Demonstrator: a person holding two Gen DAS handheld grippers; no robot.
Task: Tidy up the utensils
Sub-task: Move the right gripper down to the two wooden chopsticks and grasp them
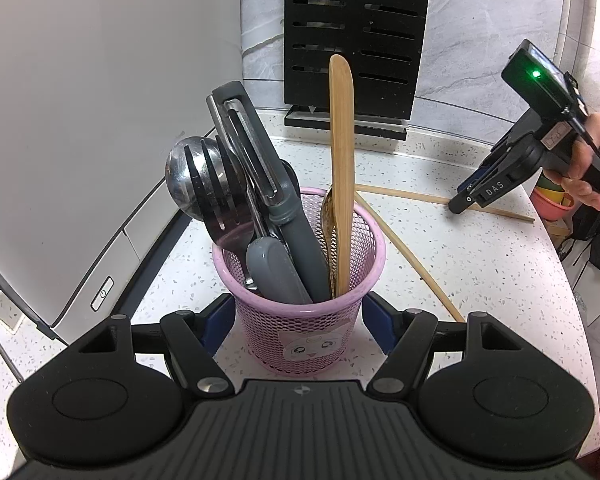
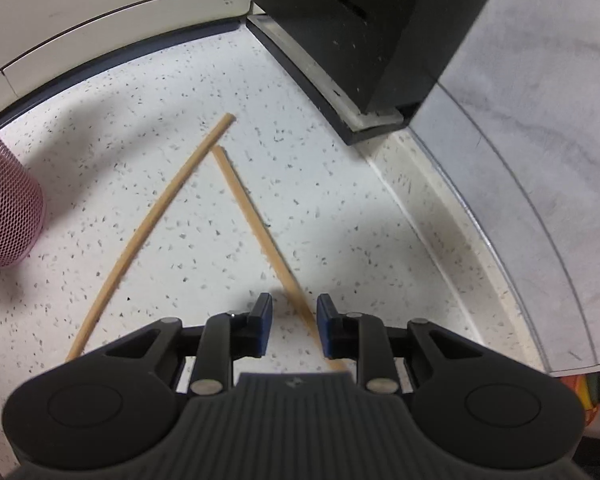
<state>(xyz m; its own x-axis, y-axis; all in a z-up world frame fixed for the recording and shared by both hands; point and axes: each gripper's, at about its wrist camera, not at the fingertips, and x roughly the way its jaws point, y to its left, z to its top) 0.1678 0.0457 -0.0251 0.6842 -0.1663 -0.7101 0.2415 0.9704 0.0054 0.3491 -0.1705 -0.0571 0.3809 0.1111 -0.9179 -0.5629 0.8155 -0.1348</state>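
A pink mesh cup [image 1: 300, 332] stands on the speckled counter between the fingers of my left gripper [image 1: 300, 320], whose blue pads [image 1: 224, 320] lie against its two sides. In the cup stand a wooden spatula [image 1: 342, 160], a steel spoon [image 1: 184, 176], a black fork [image 1: 220, 188] and a grey peeler [image 1: 244, 140]. Two wooden chopsticks lie on the counter: one [image 2: 152, 216] to the left, the other [image 2: 256, 224] running between the fingers of my right gripper [image 2: 294, 320]. The right gripper is open and points steeply down, its pads not pressing on the stick. In the left wrist view the right gripper [image 1: 466, 197] is over the chopsticks [image 1: 404, 196], held by a hand.
A white appliance [image 1: 100, 120] fills the left side. A black slotted knife block [image 1: 352, 32] stands at the back against the grey wall. The counter edge [image 1: 556, 264] curves on the right, with coloured bowls [image 1: 552, 196] beyond it. The pink cup [image 2: 4, 204] is left of the chopsticks.
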